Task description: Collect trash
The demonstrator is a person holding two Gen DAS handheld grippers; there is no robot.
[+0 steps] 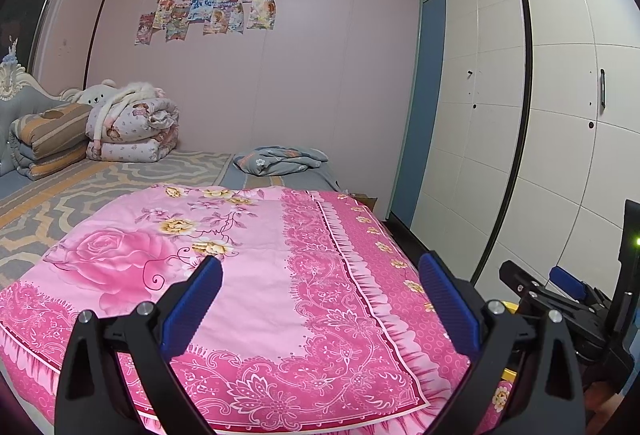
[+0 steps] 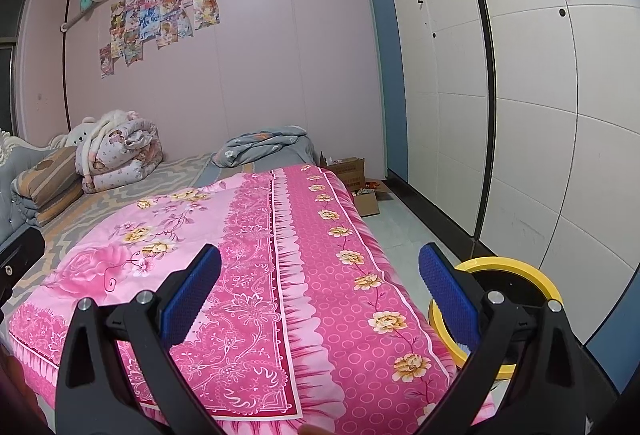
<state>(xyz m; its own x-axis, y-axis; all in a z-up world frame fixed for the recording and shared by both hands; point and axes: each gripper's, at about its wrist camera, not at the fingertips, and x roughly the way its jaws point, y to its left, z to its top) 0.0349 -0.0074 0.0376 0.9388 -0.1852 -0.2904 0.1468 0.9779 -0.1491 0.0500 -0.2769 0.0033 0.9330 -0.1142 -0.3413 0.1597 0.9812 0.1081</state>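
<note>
Ahead of you the pink floral quilt (image 2: 256, 275) covers the bed, with cardboard boxes (image 2: 362, 187) on the floor beyond, possibly holding trash. The yellow-rimmed bin (image 2: 520, 267) stands beside the bed by your right gripper (image 2: 320, 275). Your left gripper (image 1: 320, 283) and the right one are both spread wide, holding nothing.

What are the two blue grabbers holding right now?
Nothing. The left gripper and the right gripper are both wide open above the pink quilt, with only air between their fingers.
</note>
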